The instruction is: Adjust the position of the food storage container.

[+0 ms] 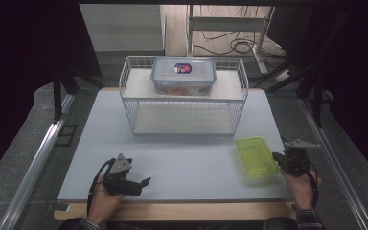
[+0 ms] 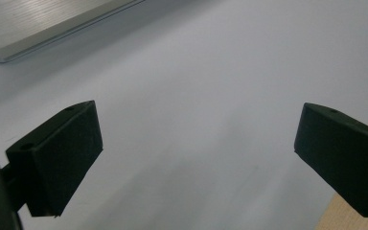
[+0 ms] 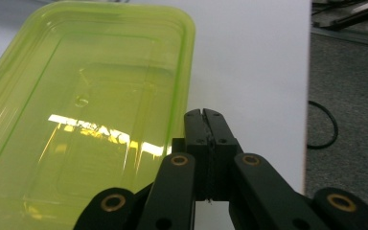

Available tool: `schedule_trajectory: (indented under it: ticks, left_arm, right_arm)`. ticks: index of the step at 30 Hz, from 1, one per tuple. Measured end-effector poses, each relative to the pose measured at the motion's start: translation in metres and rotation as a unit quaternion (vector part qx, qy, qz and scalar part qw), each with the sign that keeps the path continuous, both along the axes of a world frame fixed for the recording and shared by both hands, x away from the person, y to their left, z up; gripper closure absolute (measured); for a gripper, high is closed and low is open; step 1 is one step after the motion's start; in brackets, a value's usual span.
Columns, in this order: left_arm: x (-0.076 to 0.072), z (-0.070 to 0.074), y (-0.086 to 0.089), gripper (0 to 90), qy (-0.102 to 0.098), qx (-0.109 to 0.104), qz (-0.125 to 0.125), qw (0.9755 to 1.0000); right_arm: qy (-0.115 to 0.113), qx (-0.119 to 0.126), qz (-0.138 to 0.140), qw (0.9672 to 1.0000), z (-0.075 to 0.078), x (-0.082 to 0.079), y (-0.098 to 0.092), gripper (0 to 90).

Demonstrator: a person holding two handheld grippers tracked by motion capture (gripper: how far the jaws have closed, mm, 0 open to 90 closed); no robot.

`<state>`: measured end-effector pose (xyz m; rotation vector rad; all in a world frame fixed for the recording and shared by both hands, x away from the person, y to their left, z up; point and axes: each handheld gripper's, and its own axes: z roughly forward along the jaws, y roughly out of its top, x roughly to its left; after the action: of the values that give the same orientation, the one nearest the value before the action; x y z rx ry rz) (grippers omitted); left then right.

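A translucent yellow-green plastic container [image 1: 255,155] lies open side up at the right of the white table [image 1: 191,158]. My right gripper [image 1: 276,158] is at its right rim, held by a hand. In the right gripper view the jaws are pressed together with nothing between them, and the right gripper [image 3: 205,114] sits just beside the container [image 3: 86,110] rim. My left gripper [image 1: 143,186] rests near the front left edge, held by the other hand. In the left gripper view the left gripper [image 2: 196,143] stands open, with bare table between its fingers [image 2: 62,153].
A white wire basket [image 1: 187,117] with two shelves stands at the back middle. A clear lidded box [image 1: 183,75] with a blue label sits on its upper shelf. A pale metal-edged panel [image 2: 38,24] is far ahead of the left gripper. A black cable [image 3: 323,124] lies on the floor beyond the table's right edge.
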<state>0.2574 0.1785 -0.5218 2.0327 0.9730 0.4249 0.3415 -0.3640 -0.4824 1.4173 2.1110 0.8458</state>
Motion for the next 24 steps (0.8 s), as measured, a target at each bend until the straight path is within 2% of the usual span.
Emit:
schedule_trajectory:
  ticks: [8, 12, 17, 24]
  left_arm:
    - [0.0, 0.0, 0.0, 2.4, 0.002, 0.002, -0.001, 1.0]
    - [0.0, 0.0, 0.0, 2.5, 0.002, 0.002, -0.001, 1.0]
    - [0.0, -0.001, -0.001, 2.5, 0.002, 0.005, -0.002, 1.0]
    - [0.001, -0.001, -0.002, 2.5, 0.002, 0.006, -0.002, 1.0]
  right_arm:
    - [0.012, 0.009, 0.029, 0.9995, -0.001, -0.012, 0.018, 89.2]
    - [0.026, 0.006, 0.047, 0.9986, -0.004, -0.021, 0.027, 88.7]
    - [0.044, 0.003, 0.078, 0.996, -0.007, -0.031, 0.042, 88.8]
    - [0.06, 0.011, 0.118, 0.9912, -0.012, -0.034, 0.066, 89.1]
